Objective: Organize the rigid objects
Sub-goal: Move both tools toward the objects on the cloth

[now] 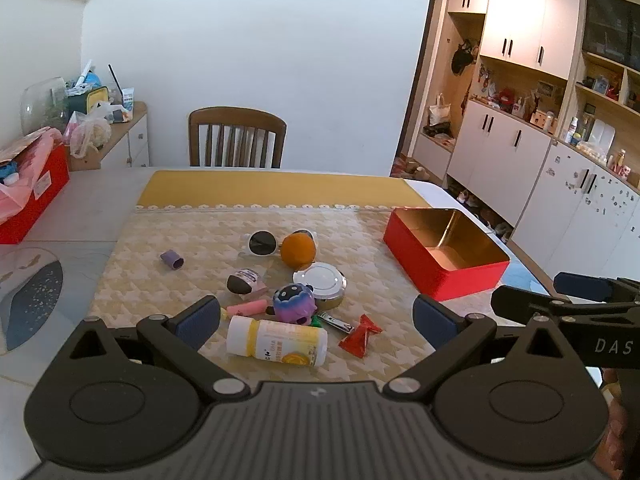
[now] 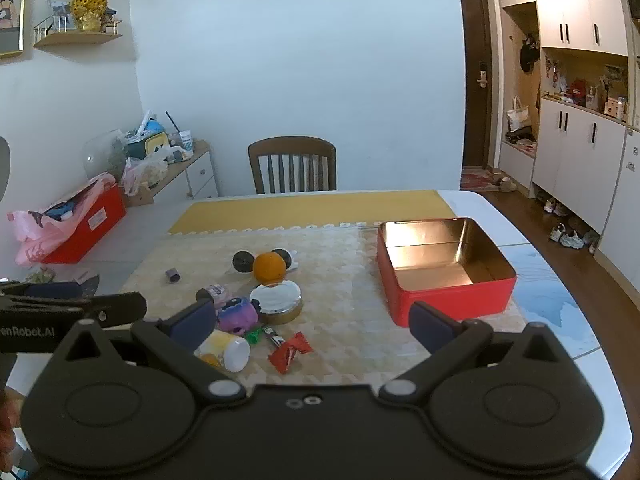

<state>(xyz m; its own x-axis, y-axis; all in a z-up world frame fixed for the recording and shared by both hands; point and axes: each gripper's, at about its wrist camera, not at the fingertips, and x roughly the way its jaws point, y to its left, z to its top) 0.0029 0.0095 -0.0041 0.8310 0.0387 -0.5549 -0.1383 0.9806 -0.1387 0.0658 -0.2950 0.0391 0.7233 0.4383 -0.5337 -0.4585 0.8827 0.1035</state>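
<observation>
Both tools, the left tool [image 1: 316, 316] and right tool [image 2: 312, 326], hang released and empty above the bench [image 1: 100, 208]. Nothing is sorted yet: the red tin [image 2: 452, 300] ahead-right stands empty, and the clutter, including the bottle [image 1: 276, 342] and orange [image 1: 297, 250], lies just ahead.

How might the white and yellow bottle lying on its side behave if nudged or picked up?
The bottle is round and lies flat, so it would probably roll. Its smooth plastic may slip between pads. It looks rigid, unlikely to deform.
</observation>
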